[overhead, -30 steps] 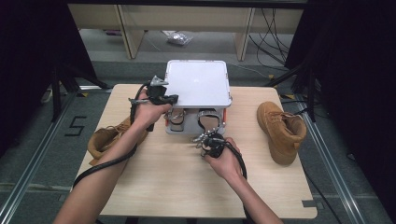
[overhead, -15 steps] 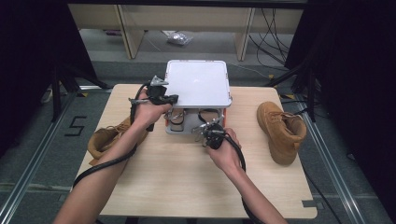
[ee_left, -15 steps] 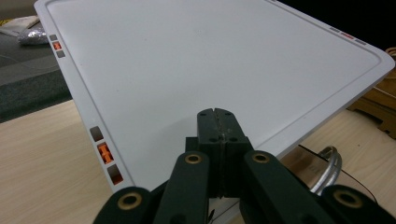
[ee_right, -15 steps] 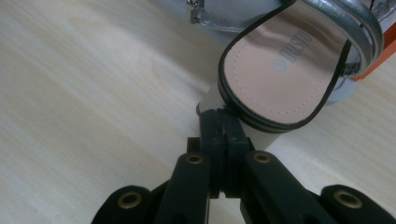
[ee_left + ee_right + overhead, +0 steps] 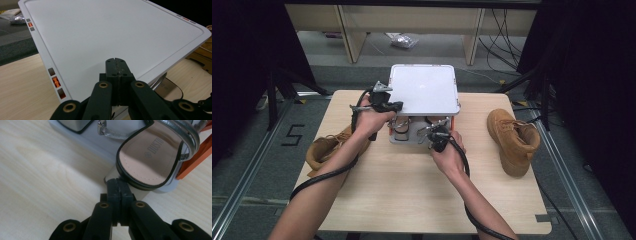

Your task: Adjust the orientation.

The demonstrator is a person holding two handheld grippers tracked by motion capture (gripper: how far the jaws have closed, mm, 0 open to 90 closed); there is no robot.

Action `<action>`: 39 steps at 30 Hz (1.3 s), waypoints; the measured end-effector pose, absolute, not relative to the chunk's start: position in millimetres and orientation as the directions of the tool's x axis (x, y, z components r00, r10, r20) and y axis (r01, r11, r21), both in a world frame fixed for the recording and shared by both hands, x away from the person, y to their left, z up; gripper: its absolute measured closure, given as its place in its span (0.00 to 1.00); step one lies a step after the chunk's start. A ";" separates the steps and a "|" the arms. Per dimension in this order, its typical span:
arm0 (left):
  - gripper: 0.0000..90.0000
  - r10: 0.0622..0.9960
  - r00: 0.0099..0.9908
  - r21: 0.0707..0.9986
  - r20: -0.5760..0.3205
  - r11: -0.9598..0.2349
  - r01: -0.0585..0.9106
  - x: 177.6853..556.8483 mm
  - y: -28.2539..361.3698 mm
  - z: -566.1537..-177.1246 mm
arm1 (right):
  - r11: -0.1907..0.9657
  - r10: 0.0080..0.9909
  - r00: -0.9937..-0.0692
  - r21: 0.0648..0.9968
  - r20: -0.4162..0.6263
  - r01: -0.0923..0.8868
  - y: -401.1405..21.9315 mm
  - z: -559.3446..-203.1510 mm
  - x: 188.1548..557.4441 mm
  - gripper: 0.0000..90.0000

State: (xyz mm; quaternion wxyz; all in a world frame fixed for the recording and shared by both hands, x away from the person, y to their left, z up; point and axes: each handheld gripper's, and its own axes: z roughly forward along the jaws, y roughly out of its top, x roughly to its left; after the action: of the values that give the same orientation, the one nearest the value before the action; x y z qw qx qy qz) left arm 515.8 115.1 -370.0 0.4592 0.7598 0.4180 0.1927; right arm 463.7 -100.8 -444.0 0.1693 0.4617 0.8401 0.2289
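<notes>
A small rack with a white top shelf [image 5: 424, 90] stands at the table's far middle. A silver-strapped sandal [image 5: 147, 157] with a tan insole lies on its grey lower shelf [image 5: 100, 137], and a second sandal [image 5: 75, 123] lies beside it. My right gripper [image 5: 119, 181] is shut and empty, its tips right at the sandal's heel and the shelf's front edge; in the high view the right gripper [image 5: 434, 129] sits at the rack's front. My left gripper [image 5: 116, 60] is shut with nothing in it, hovering over the near corner of the white top [image 5: 112, 30], at the rack's left front corner [image 5: 396, 106].
A tan boot [image 5: 324, 150] lies at the table's left edge behind my left forearm. Another tan boot [image 5: 512, 137] stands at the right. An orange rack leg [image 5: 195, 157] rises beside the sandal. Bare wooden tabletop [image 5: 402, 195] spreads in front of the rack.
My right gripper has moved forward across the table up to the rack's front, by the sandal. The left gripper has stayed by the rack's corner.
</notes>
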 end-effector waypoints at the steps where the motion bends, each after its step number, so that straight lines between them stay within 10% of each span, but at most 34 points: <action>1: 1.00 0.812 0.576 0.859 -0.091 -0.229 0.458 515.8 115.1 -370.0 | 0.469 0.853 -0.516 0.541 -0.073 0.698 -100.8 -444.0 463.7 1.00; 39: 1.00 0.812 0.577 0.859 -0.088 -0.232 0.457 516.0 114.8 -369.9 | 0.382 0.886 -0.462 0.608 -0.028 0.696 -104.2 -465.6 498.5 0.91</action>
State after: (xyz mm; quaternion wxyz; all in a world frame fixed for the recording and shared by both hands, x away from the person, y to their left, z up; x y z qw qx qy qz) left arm 516.0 114.8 -369.9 0.4582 0.7607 0.4170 0.1936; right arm 498.5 -104.2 -465.6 0.1778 0.4870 0.8122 0.2676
